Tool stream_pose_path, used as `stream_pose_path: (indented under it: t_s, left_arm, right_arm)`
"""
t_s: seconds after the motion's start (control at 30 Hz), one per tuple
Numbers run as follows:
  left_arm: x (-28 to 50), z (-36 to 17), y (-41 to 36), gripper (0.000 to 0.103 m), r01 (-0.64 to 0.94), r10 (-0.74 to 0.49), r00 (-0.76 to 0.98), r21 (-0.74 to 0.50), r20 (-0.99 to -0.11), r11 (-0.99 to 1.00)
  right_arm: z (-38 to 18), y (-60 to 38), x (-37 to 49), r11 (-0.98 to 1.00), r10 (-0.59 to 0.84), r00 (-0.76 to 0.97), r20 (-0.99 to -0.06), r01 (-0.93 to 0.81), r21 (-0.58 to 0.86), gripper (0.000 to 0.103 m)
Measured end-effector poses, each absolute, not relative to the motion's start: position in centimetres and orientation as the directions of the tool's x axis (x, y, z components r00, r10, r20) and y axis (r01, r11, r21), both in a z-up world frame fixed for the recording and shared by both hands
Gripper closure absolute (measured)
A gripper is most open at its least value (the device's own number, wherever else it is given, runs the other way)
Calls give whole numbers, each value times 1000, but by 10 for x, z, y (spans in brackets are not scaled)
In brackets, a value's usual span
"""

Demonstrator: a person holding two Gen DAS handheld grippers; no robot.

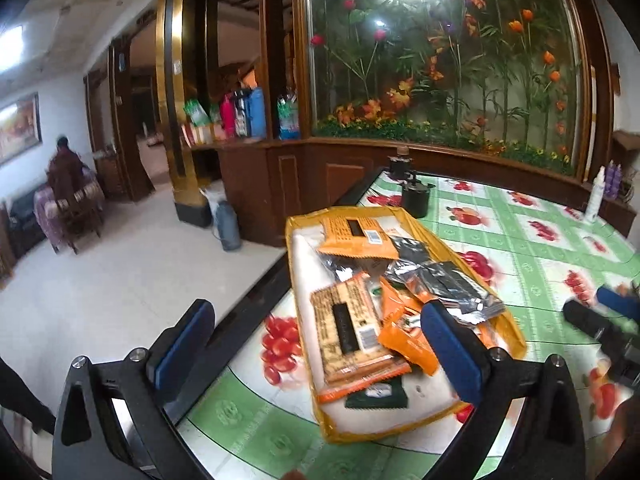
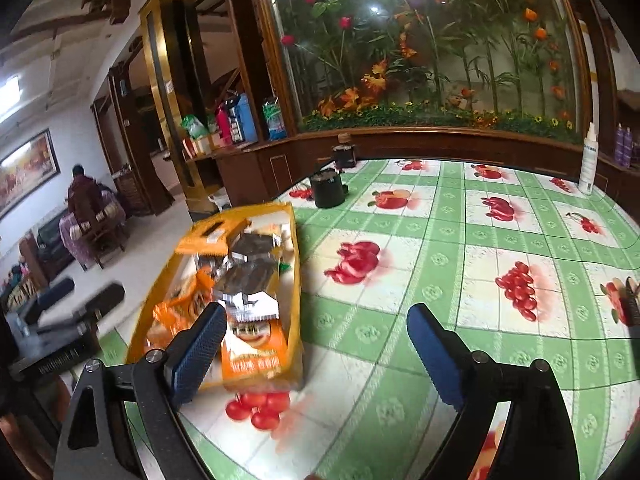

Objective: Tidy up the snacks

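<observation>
A shallow yellow-rimmed tray (image 1: 400,211) lies near the table's left edge. It holds an orange packet (image 1: 352,236) at the far end, silver foil packets (image 1: 440,276) and a tan cracker packet (image 1: 348,328), with small orange packets (image 1: 404,332) beside it. A dark green packet (image 1: 376,396) lies at the near end. My left gripper (image 1: 318,312) is open above the tray's near half, nothing between its pads. My right gripper (image 2: 316,314) is open too, its left finger (image 2: 200,344) over the tray (image 2: 298,280) and its right finger over bare cloth. Each gripper shows blurred in the other's view.
The table has a green checked cloth with fruit prints (image 2: 460,240); its dark left edge (image 1: 256,292) drops to the floor. Two black cups (image 1: 416,196) (image 2: 326,190) stand beyond the tray, a white bottle (image 2: 588,160) at the far right. A seated person (image 1: 64,168) is far left.
</observation>
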State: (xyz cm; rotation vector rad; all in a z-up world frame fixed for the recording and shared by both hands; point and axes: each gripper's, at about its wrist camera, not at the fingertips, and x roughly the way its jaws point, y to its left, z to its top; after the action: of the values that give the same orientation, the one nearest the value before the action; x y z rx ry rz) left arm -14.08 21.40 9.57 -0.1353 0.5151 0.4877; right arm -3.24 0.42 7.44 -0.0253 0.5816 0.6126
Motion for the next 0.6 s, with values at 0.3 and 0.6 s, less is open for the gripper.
stream_pose_path:
  t_s: [0.3,0.6]
  left_arm:
    - [-147,83,239,0,-635,526,642,-3,-558,772]
    - [-133,69,236,0,-634,596,571,157,-565,757]
  right_arm:
    - [68,16,-61,809,515,692,-507,-588,18,9]
    - [62,40,-85,746,529,683,-503,-657,-108,9]
